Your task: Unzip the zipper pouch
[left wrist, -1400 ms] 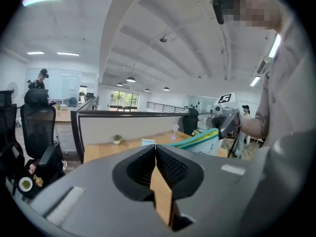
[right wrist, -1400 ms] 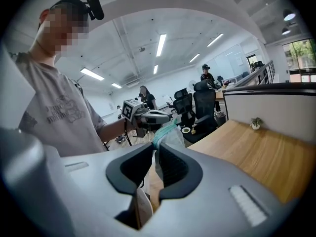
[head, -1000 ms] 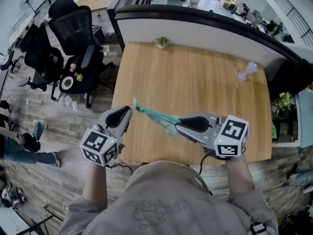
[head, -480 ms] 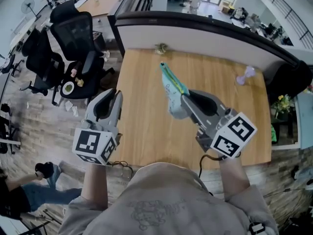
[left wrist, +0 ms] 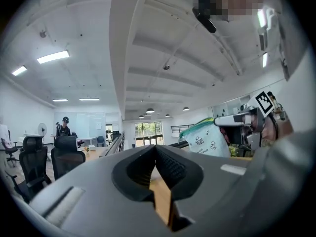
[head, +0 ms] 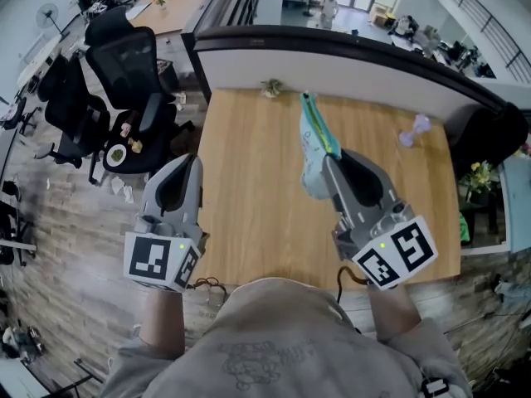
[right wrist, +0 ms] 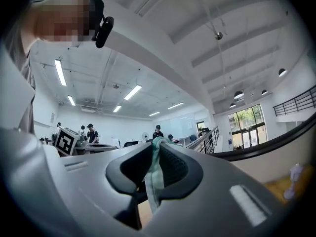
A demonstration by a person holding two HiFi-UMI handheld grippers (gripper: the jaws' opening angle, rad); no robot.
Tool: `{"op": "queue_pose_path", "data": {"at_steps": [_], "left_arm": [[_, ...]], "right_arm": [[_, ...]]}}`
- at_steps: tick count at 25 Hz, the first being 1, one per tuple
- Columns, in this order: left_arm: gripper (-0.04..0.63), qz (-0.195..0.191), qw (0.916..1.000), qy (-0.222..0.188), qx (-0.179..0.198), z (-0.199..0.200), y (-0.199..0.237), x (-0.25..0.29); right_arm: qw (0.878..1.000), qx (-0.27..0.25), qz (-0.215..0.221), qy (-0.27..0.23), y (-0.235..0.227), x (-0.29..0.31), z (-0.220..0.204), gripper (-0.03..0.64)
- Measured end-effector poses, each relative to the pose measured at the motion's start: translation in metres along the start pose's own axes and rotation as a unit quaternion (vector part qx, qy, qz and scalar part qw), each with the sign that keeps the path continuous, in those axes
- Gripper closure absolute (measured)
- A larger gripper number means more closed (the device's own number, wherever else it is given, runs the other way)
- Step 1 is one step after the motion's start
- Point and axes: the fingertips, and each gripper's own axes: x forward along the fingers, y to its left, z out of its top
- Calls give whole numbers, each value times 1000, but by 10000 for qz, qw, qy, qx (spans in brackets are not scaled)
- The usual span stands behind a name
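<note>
Above the near half of a light wooden table point(head: 249, 189), a person holds a flat teal-and-white fabric zipper pouch point(head: 314, 135) clear of the surface. Its near end is pinched between the grey jaws of the right gripper point(head: 325, 171), so the pouch stands out toward the far side, apparently to offer its zipper edge. The left gripper point(head: 184, 166), jaws pressed together on nothing, hovers to the left, well apart from the pouch. Both forearms reach forward, grippers angled upward.
</note>
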Motion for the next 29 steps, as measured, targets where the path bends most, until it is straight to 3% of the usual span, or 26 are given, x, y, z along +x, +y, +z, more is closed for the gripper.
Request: {"op": "queue_pose_path", "data": {"at_steps": [8, 16, 29], "left_arm": [[600, -51, 9992, 339, -208, -37, -20, -10], [598, -80, 9966, 722, -380, -69, -35, -18], [598, -45, 9965, 764, -347, -65, -35, -15]], "right_arm": [[9976, -593, -221, 285, 11, -19, -22, 561], [9965, -240, -285, 744, 5, -25, -67, 561], [9966, -259, -214, 747, 5, -24, -64, 561]]}}
